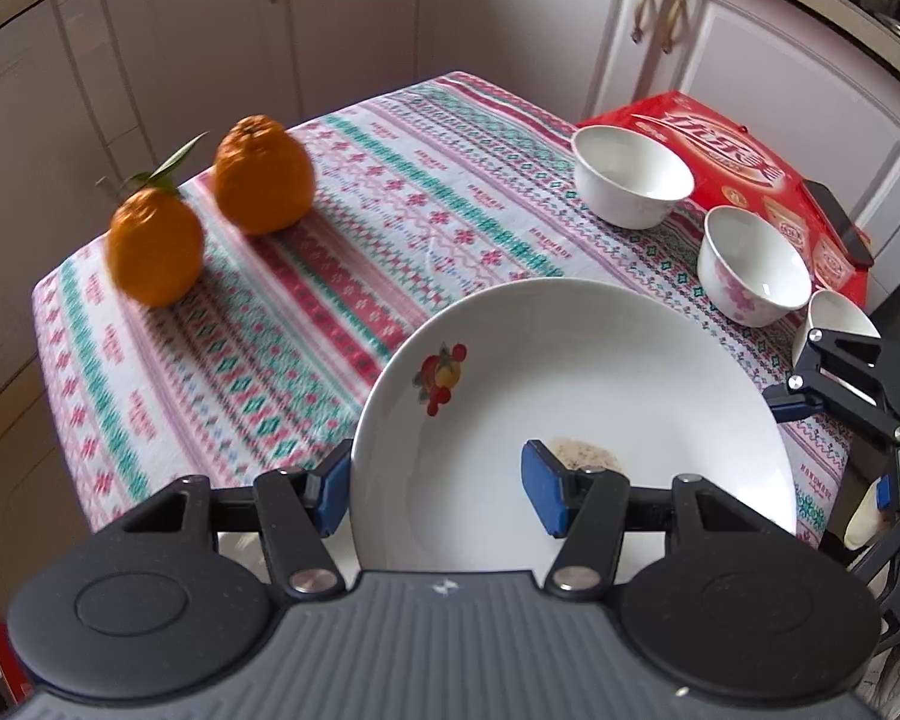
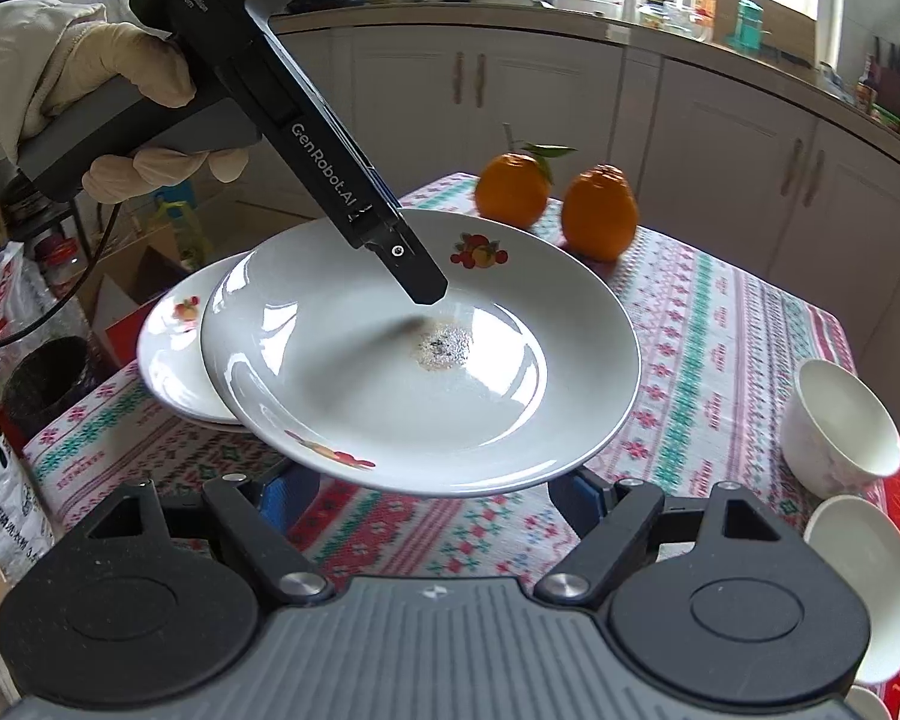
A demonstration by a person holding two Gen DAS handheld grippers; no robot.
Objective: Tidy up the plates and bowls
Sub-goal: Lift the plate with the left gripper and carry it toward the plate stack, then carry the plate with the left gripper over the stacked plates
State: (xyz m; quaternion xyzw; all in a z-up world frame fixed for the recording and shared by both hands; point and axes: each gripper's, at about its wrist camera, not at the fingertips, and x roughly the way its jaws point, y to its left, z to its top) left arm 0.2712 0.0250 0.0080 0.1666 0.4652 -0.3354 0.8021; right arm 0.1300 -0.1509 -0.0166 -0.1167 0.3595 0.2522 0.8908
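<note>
My left gripper [image 1: 438, 489] is shut on the near rim of a white plate [image 1: 570, 372] with fruit prints, one blue pad inside the dish and one outside. The plate hangs tilted above the patterned tablecloth [image 1: 306, 252], a brownish speckled stain at its centre. In the right wrist view it [image 2: 360, 396] partly overlaps a second matching plate [image 2: 171, 348] that lies on the table's left edge. My right gripper [image 2: 432, 489] is open just below the held plate's near rim, with nothing between its pads. Three white bowls [image 1: 630, 180] [image 1: 756, 264] [image 1: 834, 318] stand at the right.
Two oranges [image 1: 156, 246] [image 1: 264, 174] sit near the table's far-left corner. A red box [image 1: 744, 144] with a dark phone [image 1: 840, 222] on it lies behind the bowls. White cabinets [image 1: 330, 12] surround the small table. A gloved hand [image 2: 90, 72] grips the left tool.
</note>
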